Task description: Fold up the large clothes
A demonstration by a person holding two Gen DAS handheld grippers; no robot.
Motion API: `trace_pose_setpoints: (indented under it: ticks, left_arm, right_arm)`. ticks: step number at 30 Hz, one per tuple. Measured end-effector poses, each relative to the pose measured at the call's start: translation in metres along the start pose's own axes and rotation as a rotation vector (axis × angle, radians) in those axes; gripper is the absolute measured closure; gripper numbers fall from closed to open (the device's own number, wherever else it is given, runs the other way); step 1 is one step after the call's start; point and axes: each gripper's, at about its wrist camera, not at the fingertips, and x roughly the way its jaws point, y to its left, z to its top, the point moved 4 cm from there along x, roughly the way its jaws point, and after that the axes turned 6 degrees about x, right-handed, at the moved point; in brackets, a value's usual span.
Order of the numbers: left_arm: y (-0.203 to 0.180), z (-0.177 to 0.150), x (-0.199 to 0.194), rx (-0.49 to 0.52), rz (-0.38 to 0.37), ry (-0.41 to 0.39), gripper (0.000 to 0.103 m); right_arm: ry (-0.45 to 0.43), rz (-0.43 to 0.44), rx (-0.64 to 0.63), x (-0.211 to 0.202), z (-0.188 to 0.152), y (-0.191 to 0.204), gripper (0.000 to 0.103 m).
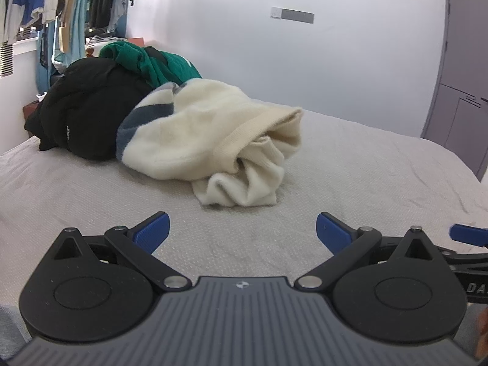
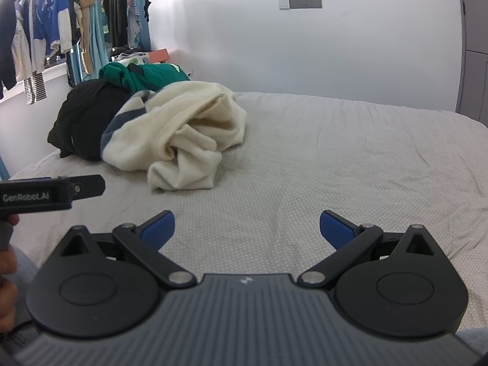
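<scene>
A crumpled cream sweater [image 1: 213, 134] with a grey-blue band lies on the bed [image 1: 366, 183], in front of a black garment [image 1: 85, 109] and a green garment [image 1: 146, 61]. My left gripper [image 1: 243, 231] is open and empty, low over the sheet, short of the sweater. My right gripper [image 2: 247, 228] is open and empty, also short of the cream sweater [image 2: 183, 134]. The black garment [image 2: 82, 119] and green garment [image 2: 143, 76] lie behind it. The left gripper's body [image 2: 52, 193] shows at the right wrist view's left edge.
Clothes hang on a rail [image 2: 61, 24] at the far left by a window. A white wall [image 1: 305, 61] stands behind the bed. A grey wardrobe door [image 1: 460, 76] is at the right. The right gripper's blue fingertip [image 1: 466, 234] shows at the left view's right edge.
</scene>
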Motion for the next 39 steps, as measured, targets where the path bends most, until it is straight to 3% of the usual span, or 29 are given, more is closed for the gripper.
trace_pose_setpoints:
  ticks: [18, 22, 31, 35, 39]
  left_arm:
    - [0.025, 0.035, 0.044, -0.079, -0.024, -0.012, 0.000]
    - [0.034, 0.045, 0.057, -0.092, -0.012, -0.008, 0.000]
    - [0.053, 0.071, 0.101, -0.103, 0.007, 0.016, 0.000]
    - [0.063, 0.073, 0.138, -0.124, -0.014, 0.055, 0.001]
    - [0.072, 0.065, 0.166, -0.171, -0.075, 0.085, 0.001]
  right_arm:
    - [0.006, -0.004, 0.022, 0.029, 0.036, 0.000, 0.000]
    - [-0.017, -0.054, 0.016, 0.042, 0.057, -0.002, 0.000]
    - [0.049, 0.050, 0.103, 0.104, 0.094, 0.000, 0.000]
    - [0.053, 0.049, 0.129, 0.137, 0.105, 0.003, 0.001]
    - [0.072, 0.083, 0.130, 0.172, 0.110, 0.006, 0.009]
